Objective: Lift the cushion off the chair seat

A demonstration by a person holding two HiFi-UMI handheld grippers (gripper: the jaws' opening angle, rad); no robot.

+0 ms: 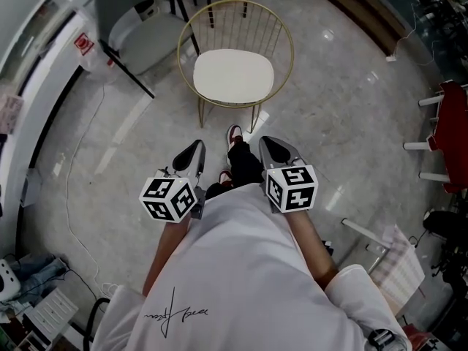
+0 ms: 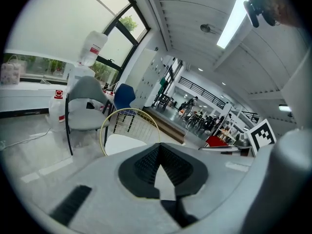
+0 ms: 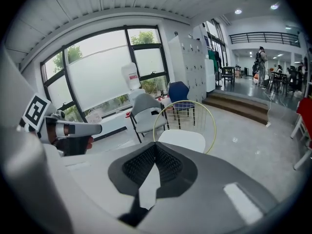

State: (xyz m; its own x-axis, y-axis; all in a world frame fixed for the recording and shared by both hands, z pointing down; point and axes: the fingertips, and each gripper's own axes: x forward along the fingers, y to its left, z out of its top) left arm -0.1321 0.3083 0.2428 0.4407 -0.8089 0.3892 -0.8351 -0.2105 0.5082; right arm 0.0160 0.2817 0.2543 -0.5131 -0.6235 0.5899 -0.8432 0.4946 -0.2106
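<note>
left tongs, right tongs closed | cushion on chair, well ahead

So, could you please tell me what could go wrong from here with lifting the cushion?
1. The left gripper and right gripper are both shut and empty, short of the cushion; arriving shut, they would likely shove it rather than grip it.
2. The cushion fills the seat of the gold wire chair, so a jaw might snag the wires or drag the chair.
</note>
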